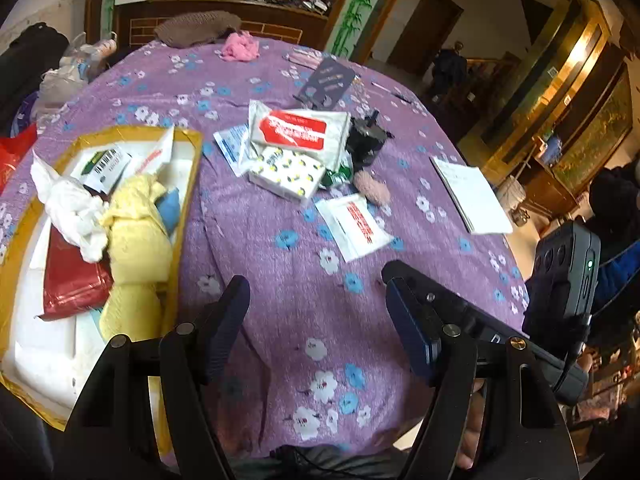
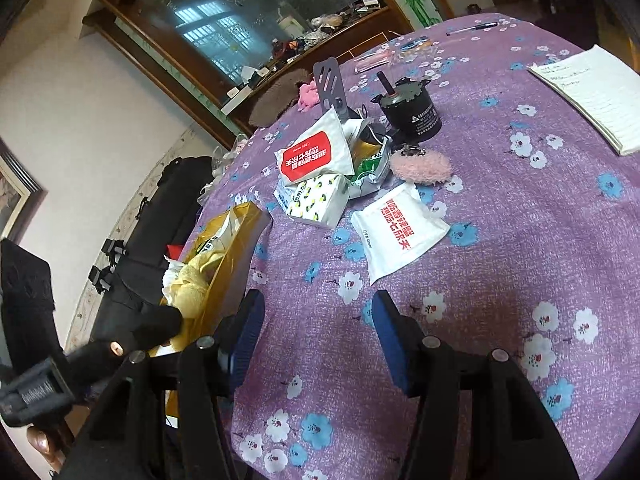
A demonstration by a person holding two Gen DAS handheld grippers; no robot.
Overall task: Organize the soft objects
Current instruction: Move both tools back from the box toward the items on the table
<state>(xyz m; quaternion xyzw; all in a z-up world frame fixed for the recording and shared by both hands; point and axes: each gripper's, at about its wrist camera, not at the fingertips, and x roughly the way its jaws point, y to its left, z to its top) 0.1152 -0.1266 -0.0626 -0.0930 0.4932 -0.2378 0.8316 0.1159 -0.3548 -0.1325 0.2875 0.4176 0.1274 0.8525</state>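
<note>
Ahead of my left gripper [image 1: 316, 300], on the purple flowered tablecloth [image 1: 280, 280], lies a pile of packets: a red-labelled wipes pack [image 1: 298, 130] on top, a patterned tissue pack [image 1: 286, 174] under it, and a pink fluffy pad [image 1: 372, 187] to their right. Left of my left fingers sits the gold-rimmed box [image 1: 188, 200], already holding a yellow cloth [image 1: 138, 236], white crumpled cloth [image 1: 74, 210] and a red pouch [image 1: 72, 280]. I have both grippers released, nothing between the pads. My right gripper [image 2: 318, 336] hangs over bare cloth, with a flat white sachet [image 2: 400, 230] just beyond its fingertips.
</note>
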